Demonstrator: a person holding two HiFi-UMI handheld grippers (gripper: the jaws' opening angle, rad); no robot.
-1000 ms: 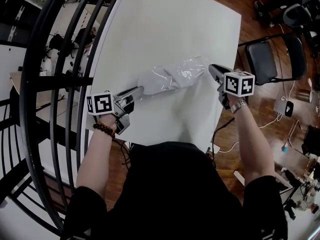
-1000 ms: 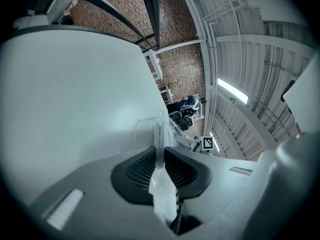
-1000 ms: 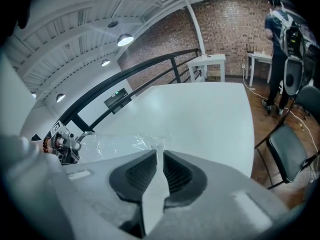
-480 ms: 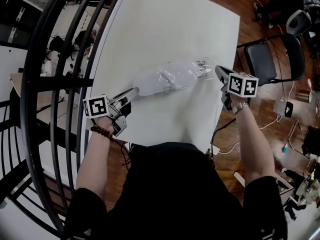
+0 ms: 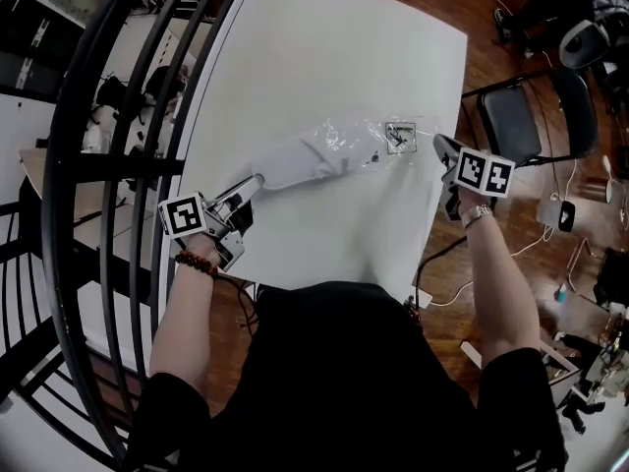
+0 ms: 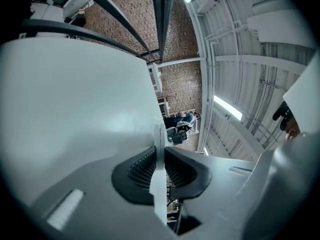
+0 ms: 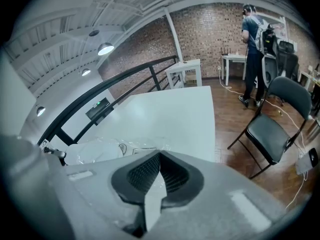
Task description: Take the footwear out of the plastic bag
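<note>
My left gripper point(image 6: 159, 154) is clamped on a thin white edge of the footwear point(image 6: 158, 196). The strip stands between the two ribbed pads and runs back toward the camera. My right gripper point(image 7: 160, 159) is pinched tight on the clear film of the plastic bag point(image 7: 152, 199), with a flap of it caught between the pads.

In the head view, my left gripper point(image 5: 254, 182) meets the near end of the white footwear point(image 5: 300, 160) toward the table's left side. My right gripper point(image 5: 439, 144) grips the bag's other end by the table's right edge. The bag point(image 5: 378, 141) lies stretched in a line between my two grips, on the white table point(image 5: 324, 57). The footwear fills the left part of the bag. The right part is crinkled, see-through film with a small printed patch point(image 5: 400, 136) close to my right jaws. I cannot tell whether the end in my left jaws is already clear of the bag's mouth.

Beyond the table's right edge a black folding chair point(image 5: 521, 116) stands on the wooden floor point(image 5: 491, 37), and a black railing point(image 5: 108, 165) curves past the table's left side. In the right gripper view a person point(image 7: 252, 29) stands with their back turned, well apart from the table
</note>
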